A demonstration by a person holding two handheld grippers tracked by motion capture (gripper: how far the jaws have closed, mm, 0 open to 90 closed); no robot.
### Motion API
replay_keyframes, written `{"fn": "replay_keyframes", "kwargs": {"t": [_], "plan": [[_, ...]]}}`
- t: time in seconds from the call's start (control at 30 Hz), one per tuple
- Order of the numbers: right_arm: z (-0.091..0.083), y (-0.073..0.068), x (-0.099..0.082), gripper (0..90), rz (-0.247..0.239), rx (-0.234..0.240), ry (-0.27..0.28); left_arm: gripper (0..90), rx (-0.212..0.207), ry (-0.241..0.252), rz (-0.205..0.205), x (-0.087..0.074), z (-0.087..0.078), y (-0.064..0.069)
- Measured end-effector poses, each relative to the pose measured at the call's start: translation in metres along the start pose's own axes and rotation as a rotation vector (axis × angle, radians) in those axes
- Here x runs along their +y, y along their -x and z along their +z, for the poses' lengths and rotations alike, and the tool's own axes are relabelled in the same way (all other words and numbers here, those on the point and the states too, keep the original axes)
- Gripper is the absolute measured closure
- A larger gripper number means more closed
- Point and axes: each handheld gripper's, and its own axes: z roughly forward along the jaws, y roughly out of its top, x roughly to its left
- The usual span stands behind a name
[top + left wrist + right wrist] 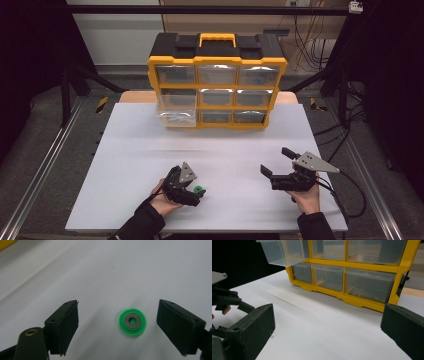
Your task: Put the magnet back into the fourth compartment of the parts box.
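Left tongs point(117, 322) stand released astride the green disc with a metal ring point(132, 321) lying flat on the tabletop point(105, 272), right tongs point(278, 164) released and idle; risk: the thin disc skids from closing pads or sits off-centre.

Near table point(210, 150) bare | far edge — organizer point(217, 85), drawer point(176, 111) jutting out

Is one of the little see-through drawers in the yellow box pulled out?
Yes. The clear drawer at the left of the yellow organizer sticks out forward past the frame, while the other drawers sit flush.
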Motion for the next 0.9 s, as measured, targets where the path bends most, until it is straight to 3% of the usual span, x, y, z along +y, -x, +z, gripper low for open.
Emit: {"fn": "replay_keyframes", "kwargs": {"t": [0.43,0.67,0.9], "plan": [[-0.0003,0.0002,-0.0002,0.0,-0.003,0.002,-0.001,36.6,-0.024,-0.048,-0.026,-0.0019,0.0052,0.0042],[-0.0008,0.0002,0.0001,0.0,0.000,0.001,0.004,48.1,-0.038,-0.050,-0.038,-0.0020,0.0057,0.0067],[-0.0004,0.0002,0.0001,0.0,0.001,0.001,0.005,53.6,-0.032,-0.050,-0.047,-0.0020,0.0069,0.0081]]}}
